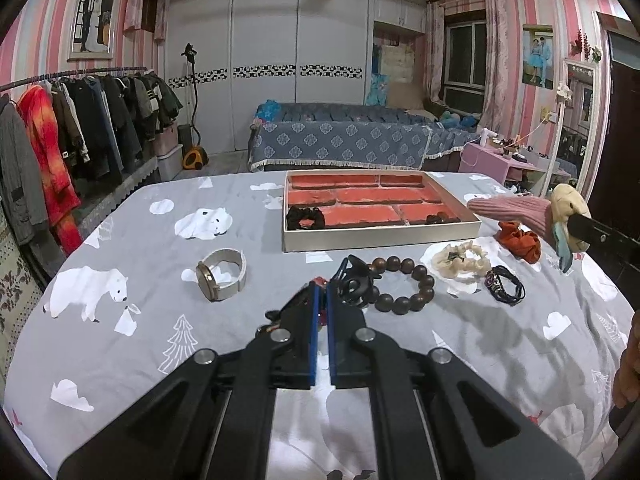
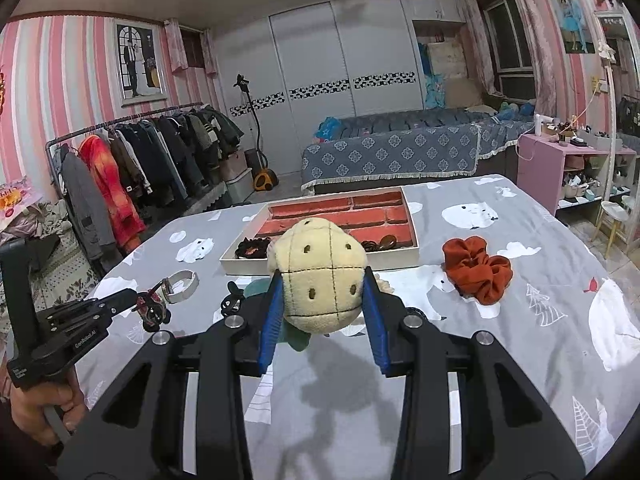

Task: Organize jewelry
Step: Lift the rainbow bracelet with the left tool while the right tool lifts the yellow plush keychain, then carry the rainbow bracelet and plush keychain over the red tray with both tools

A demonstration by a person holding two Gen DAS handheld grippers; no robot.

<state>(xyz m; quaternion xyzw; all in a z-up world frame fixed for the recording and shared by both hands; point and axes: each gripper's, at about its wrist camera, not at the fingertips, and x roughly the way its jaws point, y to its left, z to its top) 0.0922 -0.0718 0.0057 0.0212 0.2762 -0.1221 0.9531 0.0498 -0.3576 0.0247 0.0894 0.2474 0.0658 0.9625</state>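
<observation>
The right gripper (image 2: pixel 324 300) is clamped on a cream plush turtle (image 2: pixel 318 276) with stitched shell squares above the desk (image 2: pixel 520 360), while the left gripper (image 1: pixel 322 300), fully closed, pinches a small dark-red trinket (image 2: pixel 150 306).

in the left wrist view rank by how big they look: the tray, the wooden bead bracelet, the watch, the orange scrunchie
1. tray, clearly largest even though farthest.
2. wooden bead bracelet.
3. watch and orange scrunchie: these look about alike, and the scrunchie sits near the warped edge, so no firm order.
</observation>
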